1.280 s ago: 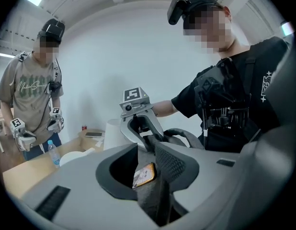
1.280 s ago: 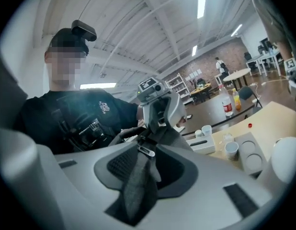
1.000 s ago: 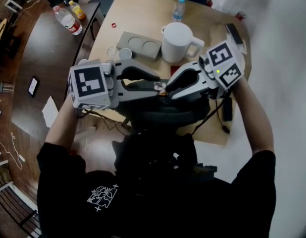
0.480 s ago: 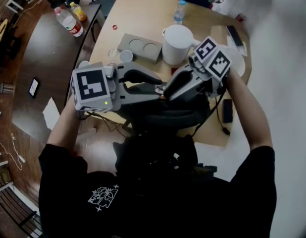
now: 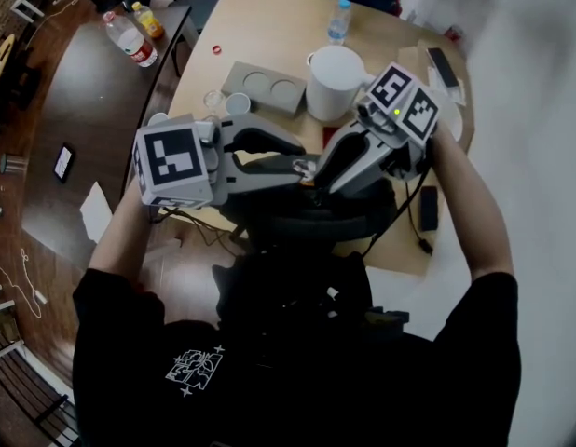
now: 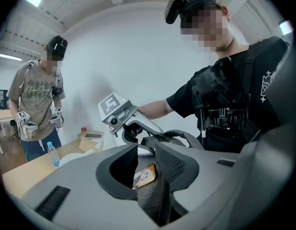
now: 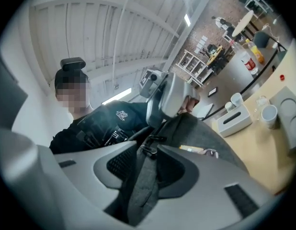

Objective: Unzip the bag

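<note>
1. A light wooden surface fills the upper half of the head view, with a darker round table at ten o'clock and white floor at three o'clock.
2. On the surface stand a white pitcher, a grey tray with two round hollows just beside it at nine o'clock, and a water bottle beyond the pitcher at twelve o'clock.
3. The dark grey bag sits at the near edge of the surface, at six o'clock from the pitcher and right in front of the person.
4. The left hand-held gripper reaches in from nine o'clock. Its jaws are clamped on a fold of the bag's fabric, where an orange label shows between the pads.
5. The right hand-held gripper comes in from two o'clock. Its jaws are pinched on a strip of the same grey fabric, with a small black clip just past their tips.
6. The two sets of jaws meet nearly tip to tip on top of the bag.
</note>
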